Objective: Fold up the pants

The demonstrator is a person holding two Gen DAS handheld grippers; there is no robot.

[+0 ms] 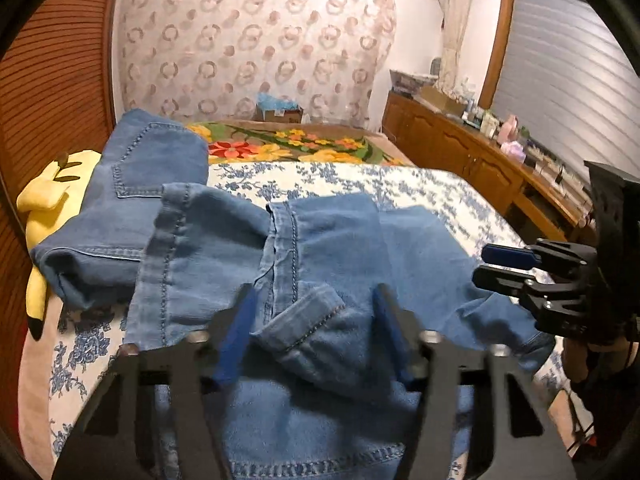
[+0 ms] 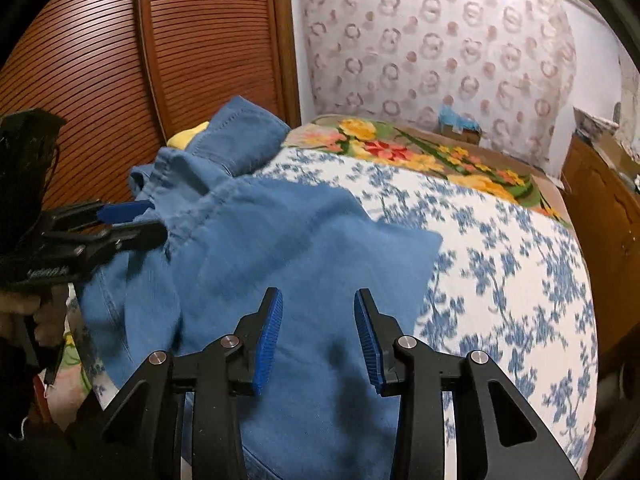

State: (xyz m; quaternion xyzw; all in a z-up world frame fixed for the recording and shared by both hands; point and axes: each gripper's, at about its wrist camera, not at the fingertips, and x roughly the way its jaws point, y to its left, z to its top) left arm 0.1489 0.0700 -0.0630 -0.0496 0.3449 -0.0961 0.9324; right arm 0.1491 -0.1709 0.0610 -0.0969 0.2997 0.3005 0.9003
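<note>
Denim pants lie crumpled across the bed, long axis crosswise ahead of both grippers; the left gripper straddles a cuff unclenched, the right gripper released above cloth.

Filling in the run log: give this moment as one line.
stage: mid-fold | jeans: bunched on bed | left gripper: open, over hem | right gripper: open above denim
</note>
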